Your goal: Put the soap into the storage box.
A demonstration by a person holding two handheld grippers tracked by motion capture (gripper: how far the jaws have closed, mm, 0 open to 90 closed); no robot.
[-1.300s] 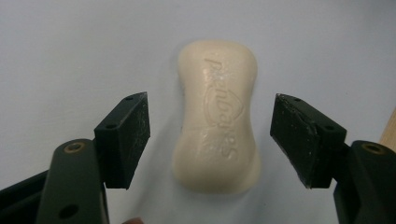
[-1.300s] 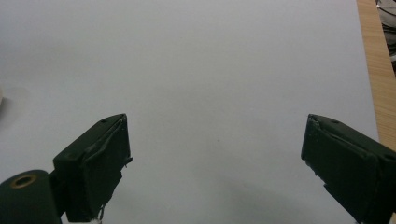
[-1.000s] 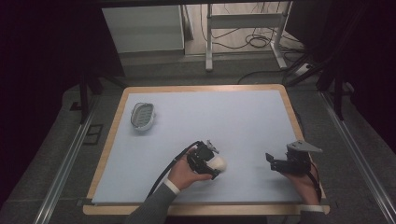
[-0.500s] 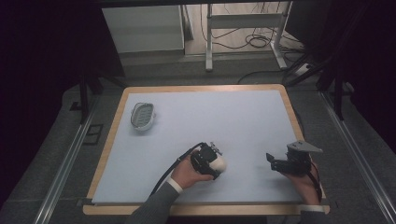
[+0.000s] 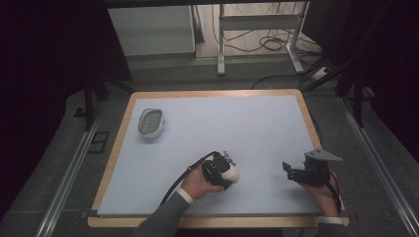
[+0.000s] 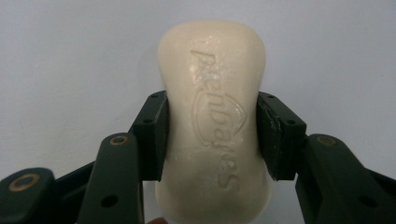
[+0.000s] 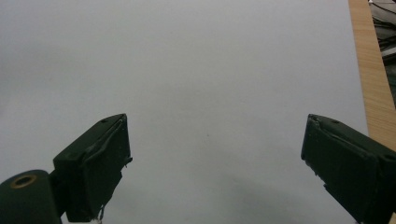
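A cream bar of soap [image 6: 215, 93] with raised lettering lies on the pale blue mat. My left gripper [image 6: 215, 135] has just been closing on it, and both black pads [image 6: 152, 135] now press on its sides. In the high view the soap [image 5: 232, 174] shows white at the tip of the left gripper [image 5: 223, 170], near the front middle of the mat. My right gripper [image 5: 287, 171] rests at the front right with its jaws wide apart; the right gripper [image 7: 215, 158] has only bare mat between its fingers.
A white oval soap dish [image 5: 150, 122] with a ribbed inside sits at the mat's far left. The mat [image 5: 247, 123] lies on a wooden-edged board [image 7: 369, 70]. Metal rails run along both sides of the table, and a stand with cables is behind it.
The left jaws have closed in onto the soap bar. Both hands have stayed where they were.
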